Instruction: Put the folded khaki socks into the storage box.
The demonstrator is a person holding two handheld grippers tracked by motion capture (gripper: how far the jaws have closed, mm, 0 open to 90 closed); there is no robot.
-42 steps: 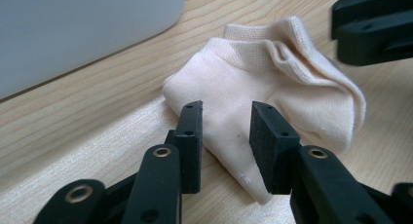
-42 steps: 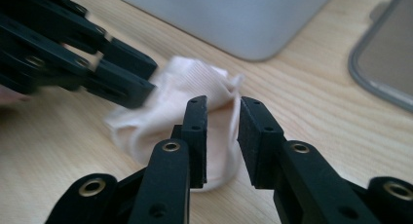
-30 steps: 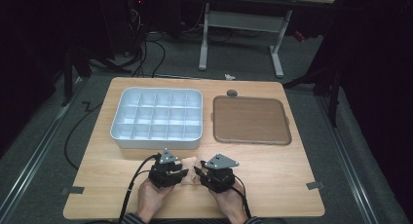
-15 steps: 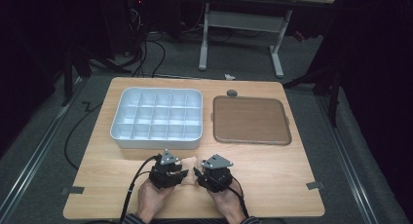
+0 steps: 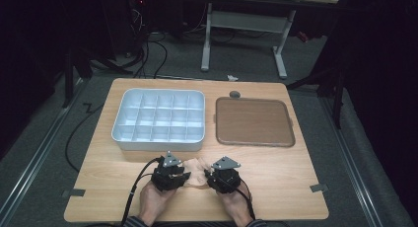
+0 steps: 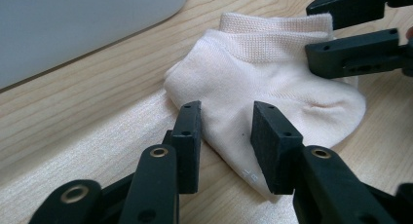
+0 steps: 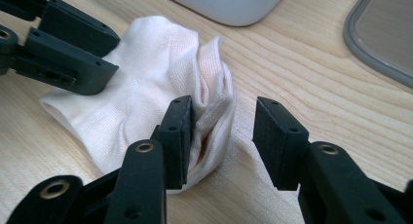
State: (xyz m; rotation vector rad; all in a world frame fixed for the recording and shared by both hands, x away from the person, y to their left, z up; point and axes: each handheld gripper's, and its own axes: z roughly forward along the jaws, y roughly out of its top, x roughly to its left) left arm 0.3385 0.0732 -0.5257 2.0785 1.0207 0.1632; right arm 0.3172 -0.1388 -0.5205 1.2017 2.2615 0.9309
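Observation:
A pale cream ankle sock [image 5: 197,169] lies flat on the wooden table [image 5: 296,177], near its front edge, between my two grippers. My left gripper [image 6: 226,136] is open and low over the table, with the sock's toe end [image 6: 272,83] lying between its jaws and neither pad pressing on it. My right gripper [image 7: 224,136] is open too. Its jaws have just been closing a little, with the sock's bunched cuff edge [image 7: 214,87] between them and resting against one pad. In the high view, the left gripper [image 5: 186,173] and right gripper [image 5: 209,175] point at each other across the sock.
A white compartment tray [image 5: 160,140] stands behind the grippers at the back left. A flat brown tray [image 5: 254,122] lies beside it to the right. A small dark round thing [image 5: 235,94] sits at the far table edge. Bare wood stretches to either side of the hands.
The right gripper has sunk slightly toward the table at the sock. The left gripper and the sock have kept their place.

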